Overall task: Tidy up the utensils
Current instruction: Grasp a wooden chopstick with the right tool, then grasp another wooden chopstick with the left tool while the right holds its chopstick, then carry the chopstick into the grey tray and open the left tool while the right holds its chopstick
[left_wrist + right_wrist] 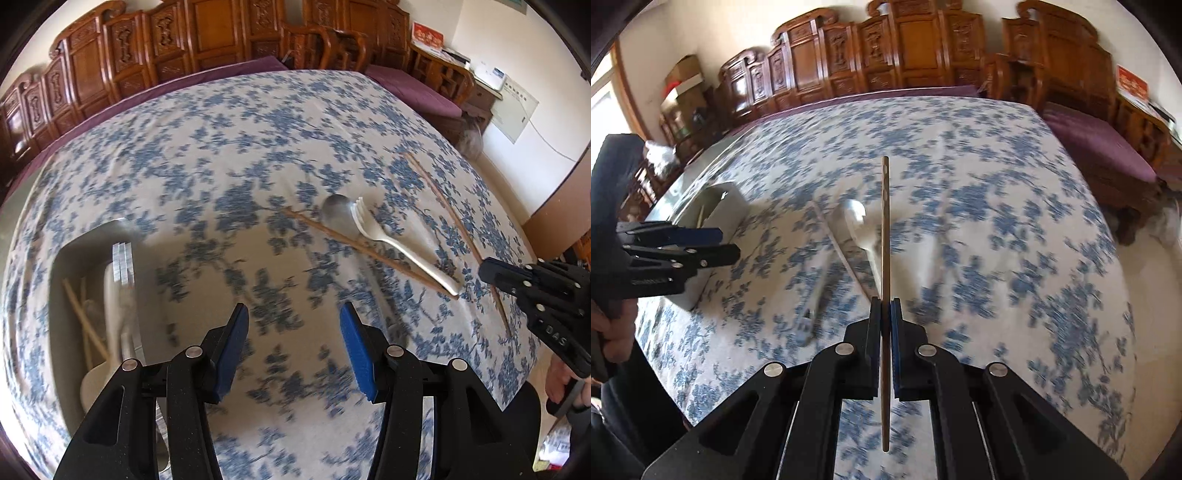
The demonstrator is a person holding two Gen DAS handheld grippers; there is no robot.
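Right gripper (885, 314) clenched on a chopstick (885, 221), left gripper (293, 332) held half open, nothing gripped, tablecloth (221, 147) below

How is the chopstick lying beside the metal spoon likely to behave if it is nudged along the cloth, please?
The chopstick looks thin, straight and wooden, so probably stiff and light. Being slender, it may roll or pivot rather than slide. The metal spoon and white fork beside it would likely get knocked.

The left gripper (293, 345) hangs open over the floral tablecloth (221, 155), beside a metal tray (74, 258).
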